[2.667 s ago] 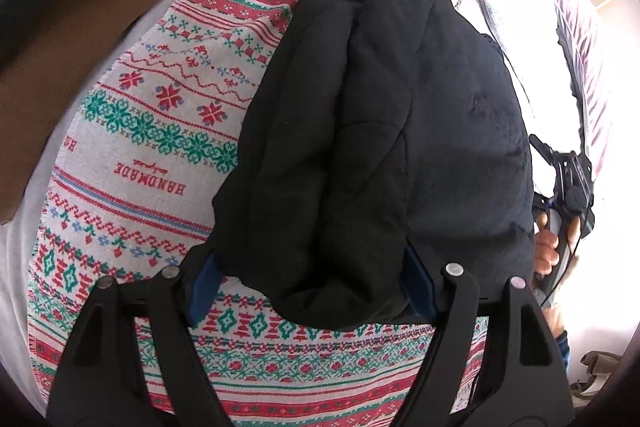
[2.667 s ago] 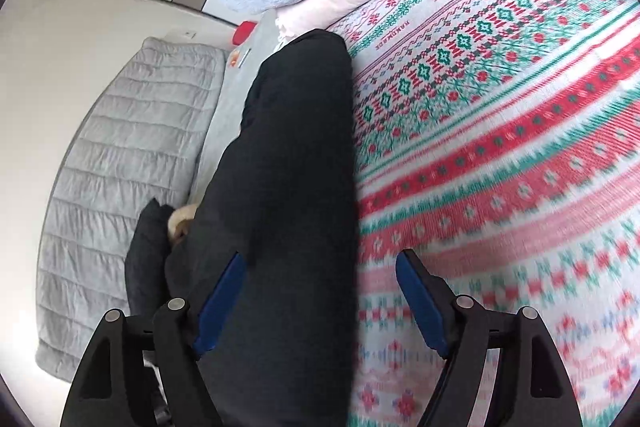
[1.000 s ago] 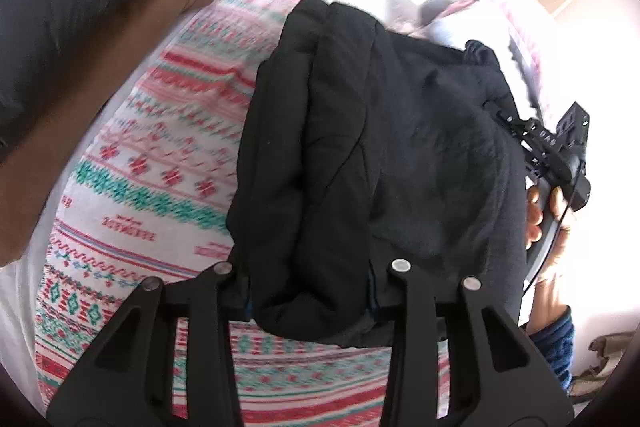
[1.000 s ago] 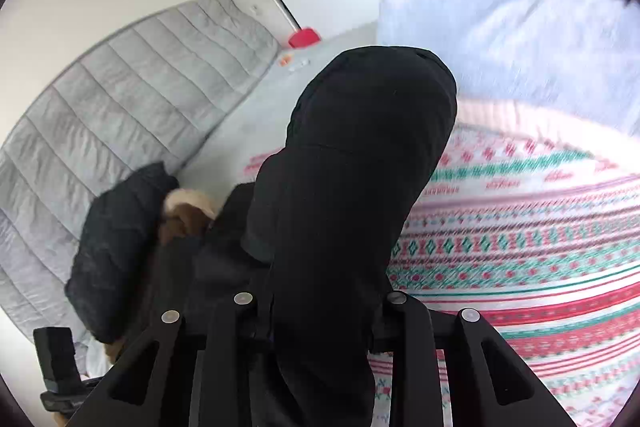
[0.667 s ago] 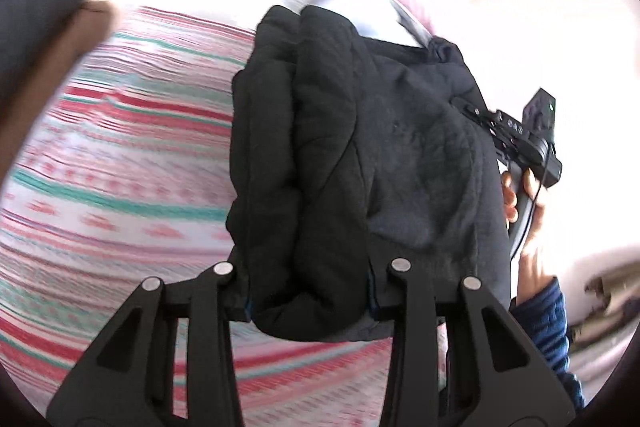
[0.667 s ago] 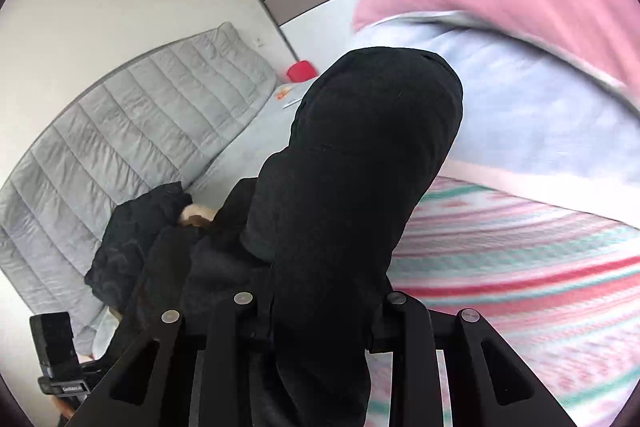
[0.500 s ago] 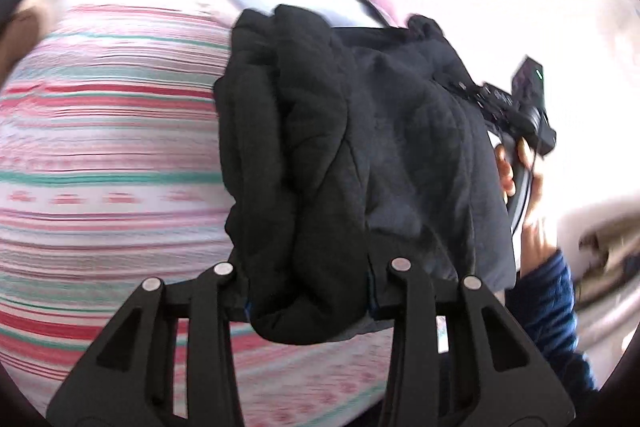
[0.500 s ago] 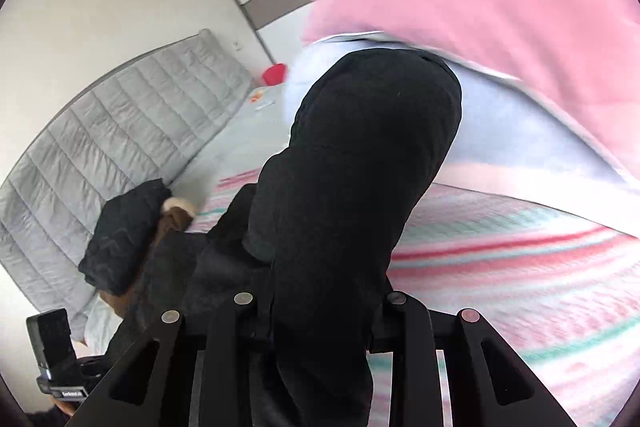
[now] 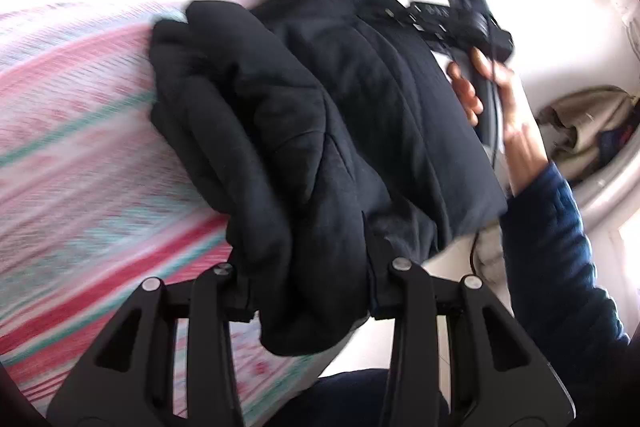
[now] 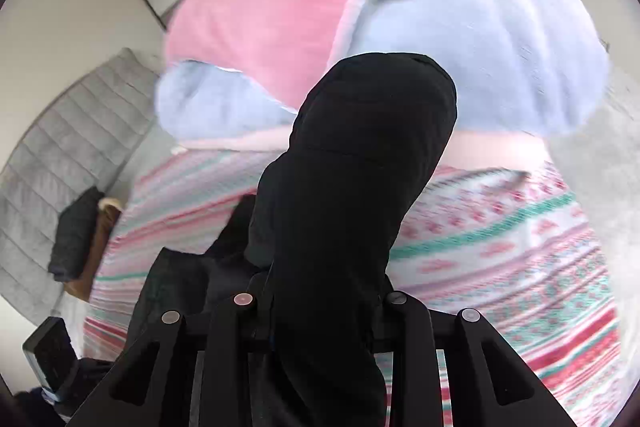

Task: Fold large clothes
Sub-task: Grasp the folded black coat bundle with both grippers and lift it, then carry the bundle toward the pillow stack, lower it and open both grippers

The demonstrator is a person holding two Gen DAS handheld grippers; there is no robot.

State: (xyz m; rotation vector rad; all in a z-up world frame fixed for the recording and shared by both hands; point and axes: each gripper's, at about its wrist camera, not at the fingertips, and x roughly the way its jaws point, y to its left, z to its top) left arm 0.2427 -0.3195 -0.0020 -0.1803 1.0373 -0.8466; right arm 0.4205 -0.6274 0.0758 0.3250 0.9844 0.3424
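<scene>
Black padded jacket (image 9: 320, 131), folded into a thick bundle, held up off the bed between both claws. Matte black fabric with stitched quilting lines and soft rolled folds; the edges are motion-blurred.

Left claw (image 9: 308, 291): clamped on a fat fold at the bundle's near end, fingers pressed into the cloth on either side. From here the bundle's long axis runs forward and up, away from the claw, and widens to the right.

Right claw (image 10: 320, 311): also closed tight on the jacket, gripping a narrower fold (image 10: 360, 163) that stands up ahead of the fingers like a rounded column. More black cloth sags down to the left of this claw.

In the left wrist view the right claw (image 9: 448, 15) shows at the bundle's far right edge, with the person's right hand (image 9: 492, 95) around its handle and a dark blue sleeve (image 9: 560, 267) below it.

Beneath and to the left of the left claw: patterned bedspread (image 9: 80, 147), red, green and white bands. Ahead of the right claw, beyond the jacket: pink blanket (image 10: 272, 11) stacked with a pale blue blanket (image 10: 500, 43). Far left of the right claw: grey quilted headboard (image 10: 60, 131), with a dark garment (image 10: 74, 235) lying near it.

No containers seen.
</scene>
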